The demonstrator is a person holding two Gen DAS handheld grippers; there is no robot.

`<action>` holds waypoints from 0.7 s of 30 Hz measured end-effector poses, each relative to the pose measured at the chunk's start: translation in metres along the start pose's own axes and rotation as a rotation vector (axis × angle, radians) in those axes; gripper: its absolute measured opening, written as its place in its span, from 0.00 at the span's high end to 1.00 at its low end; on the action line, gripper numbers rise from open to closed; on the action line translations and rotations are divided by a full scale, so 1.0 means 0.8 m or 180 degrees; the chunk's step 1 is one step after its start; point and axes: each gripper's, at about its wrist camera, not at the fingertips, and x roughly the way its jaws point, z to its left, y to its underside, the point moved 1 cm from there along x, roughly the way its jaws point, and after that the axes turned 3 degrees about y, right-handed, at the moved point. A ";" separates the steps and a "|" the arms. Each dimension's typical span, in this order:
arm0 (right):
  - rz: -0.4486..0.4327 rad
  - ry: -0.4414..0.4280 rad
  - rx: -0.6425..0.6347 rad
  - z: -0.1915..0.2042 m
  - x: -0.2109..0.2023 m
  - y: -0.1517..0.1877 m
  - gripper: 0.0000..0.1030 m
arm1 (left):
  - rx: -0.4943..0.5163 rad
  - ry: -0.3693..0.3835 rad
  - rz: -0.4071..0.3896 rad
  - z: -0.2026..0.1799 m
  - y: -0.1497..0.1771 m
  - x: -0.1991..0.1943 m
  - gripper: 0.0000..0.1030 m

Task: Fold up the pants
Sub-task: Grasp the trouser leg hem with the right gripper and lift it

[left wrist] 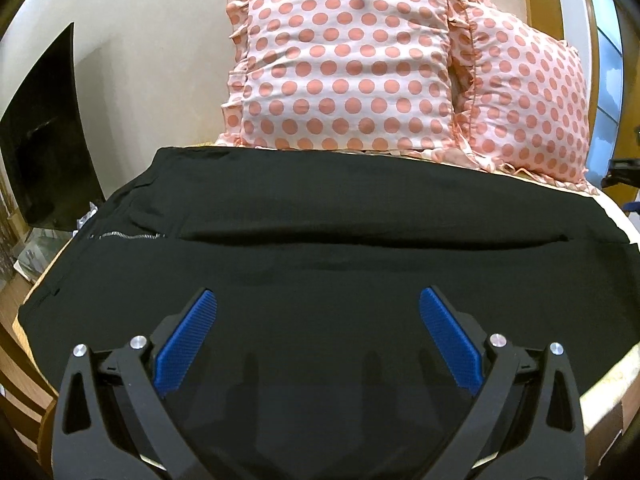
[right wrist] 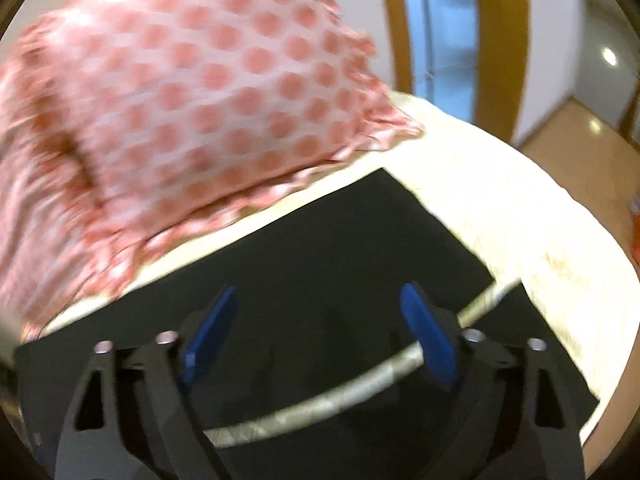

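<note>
Black pants (left wrist: 320, 216) lie spread flat across the bed, with a zipper (left wrist: 128, 235) showing at the left and a gap between the two legs across the middle. My left gripper (left wrist: 318, 300) is open and empty just above the near leg. In the blurred right wrist view the leg ends (right wrist: 340, 240) lie flat on the cream sheet (right wrist: 520, 208), with a strip of sheet showing between them. My right gripper (right wrist: 318, 300) is open and empty above the legs.
Two pink polka-dot pillows (left wrist: 348, 64) stand against the wall behind the pants; one also shows in the right wrist view (right wrist: 180, 100). A dark screen (left wrist: 44, 152) stands at the left. A wooden-framed window (right wrist: 440, 24) and wood floor (right wrist: 580, 136) lie beyond the bed's right edge.
</note>
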 end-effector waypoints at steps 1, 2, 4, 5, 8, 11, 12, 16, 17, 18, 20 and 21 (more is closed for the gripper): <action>0.0067 0.0080 0.0064 0.001 0.017 -0.012 0.28 | 0.0009 -0.0009 -0.0006 0.000 0.000 0.001 0.02; 0.0161 0.0192 0.0130 0.003 0.041 -0.026 0.29 | 0.0018 -0.0015 -0.0011 0.001 -0.002 0.004 0.02; 0.0298 0.0334 0.0248 0.006 0.077 -0.046 0.37 | 0.0018 0.0002 0.0004 0.001 -0.005 0.012 0.02; 0.0367 0.0393 0.0311 0.007 0.094 -0.054 0.39 | 0.0012 0.0020 0.0019 0.002 -0.005 0.016 0.02; 0.0488 0.0521 0.0548 0.011 0.131 -0.068 0.41 | -0.0003 0.0051 0.0089 0.005 -0.005 0.027 0.02; 0.0503 0.0742 0.0622 0.016 0.154 -0.079 0.41 | -0.0074 0.0195 0.0268 0.009 -0.003 0.040 0.02; 0.0498 0.0817 0.0601 0.018 0.160 -0.082 0.41 | -0.0099 0.0233 0.0311 0.010 -0.003 0.043 0.02; 0.0394 0.1120 0.0251 0.029 0.175 -0.084 0.44 | -0.0196 0.0307 0.0433 0.017 0.002 0.052 0.02; 0.0361 0.1106 0.0201 0.029 0.174 -0.084 0.47 | -0.0217 0.0318 0.0439 0.018 0.003 0.052 0.02; 0.0323 0.1073 0.0176 0.027 0.169 -0.079 0.53 | -0.0235 0.0331 0.0444 0.019 0.003 0.053 0.02; 0.0286 0.0962 0.0195 0.016 0.161 -0.071 0.64 | -0.0261 0.0359 0.0437 0.021 0.004 0.052 0.02; 0.0269 0.0883 0.0231 0.009 0.154 -0.066 0.73 | -0.0266 0.0364 0.0438 0.021 0.003 0.052 0.02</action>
